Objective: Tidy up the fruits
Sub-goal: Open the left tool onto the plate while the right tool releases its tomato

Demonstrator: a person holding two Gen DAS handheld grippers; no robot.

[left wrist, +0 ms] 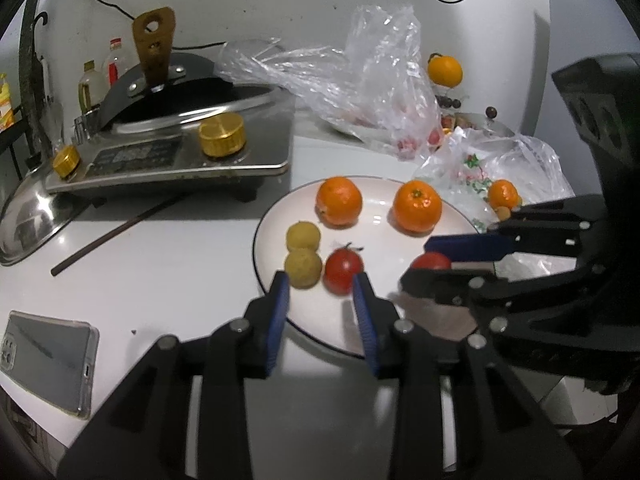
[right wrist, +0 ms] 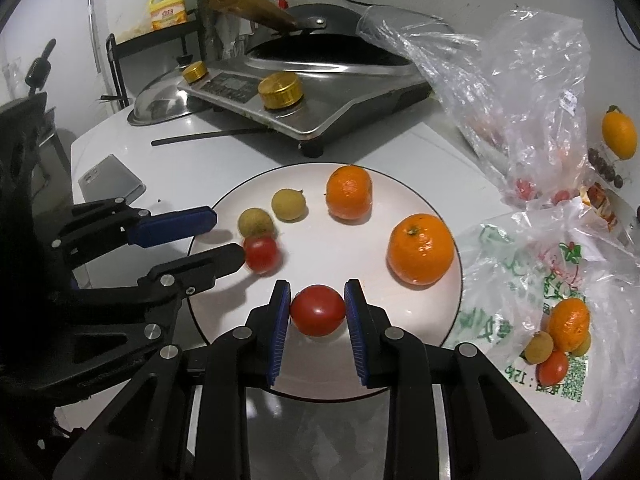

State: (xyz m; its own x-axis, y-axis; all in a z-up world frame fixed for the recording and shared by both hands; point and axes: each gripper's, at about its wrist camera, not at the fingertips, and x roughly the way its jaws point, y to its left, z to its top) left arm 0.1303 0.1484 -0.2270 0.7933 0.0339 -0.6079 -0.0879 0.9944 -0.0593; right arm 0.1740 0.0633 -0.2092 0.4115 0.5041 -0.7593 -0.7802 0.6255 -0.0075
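Right gripper (right wrist: 317, 300) jaws clamp a tomato (right wrist: 317, 310); left jaws open, empty.

The glazed white plate (right wrist: 408, 200) is gleaming; on it, two smooth red tomatoes (right wrist: 318, 310) are shining beside dimpled orange tangerines (right wrist: 420, 248) and matt, rough longans (right wrist: 289, 205). Behind the plate, a brushed-metal cooker (right wrist: 320, 92) is carrying glossy gold knobs (right wrist: 280, 90); right of the plate, crinkled clear plastic bags (right wrist: 520, 92) are glinting.
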